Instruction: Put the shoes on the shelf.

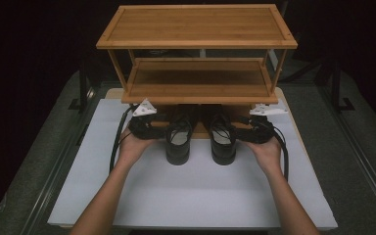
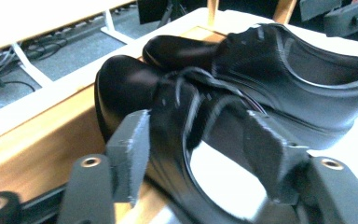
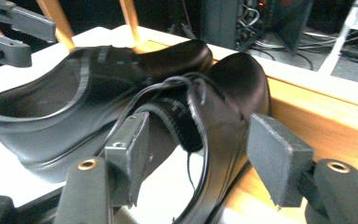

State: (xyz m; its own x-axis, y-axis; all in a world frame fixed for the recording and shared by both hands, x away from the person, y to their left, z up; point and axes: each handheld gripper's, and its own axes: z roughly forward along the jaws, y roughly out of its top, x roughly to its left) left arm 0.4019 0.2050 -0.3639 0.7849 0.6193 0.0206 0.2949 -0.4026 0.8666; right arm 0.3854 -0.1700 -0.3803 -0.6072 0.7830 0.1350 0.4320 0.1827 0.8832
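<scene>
1. With both pairs of jaws standing apart around the shoe collars and no pad pressing, nothing is gripped; the left black leather lace-up shoe (image 1: 177, 141) and the right black leather lace-up shoe (image 1: 222, 139) rest on their own, toes under the lowest shelf of the three-tier bamboo shoe rack (image 1: 198, 83), heels out on the white table board (image 1: 196, 196).
2. Risk: pulling a gripper away at an angle could catch a loose lace or the collar edge on a pad and drag the shoe back out. Cause: in the left gripper view the lace loops of the left shoe hang close to the inner pad.
3. Risk: a shoe may tip or skew. Cause: in the right gripper view the right shoe's sole looks to straddle the wooden base edge and the white board, so support is uneven; I judge a small nudge could be enough.
4. Risk: hitting the low shelf on lift-off, since the grey plates sit just under its front edge.
5. Left gripper (image 2: 198, 154): at the rack's front left, jaws either side of the left shoe's outer collar, apart, not clamped.
6. Right gripper (image 3: 200, 154): at the rack's front right, jaws either side of the right shoe's outer collar, apart, not clamped.
7. The shoes are side by side, close together, centred on the rack's front edge.
</scene>
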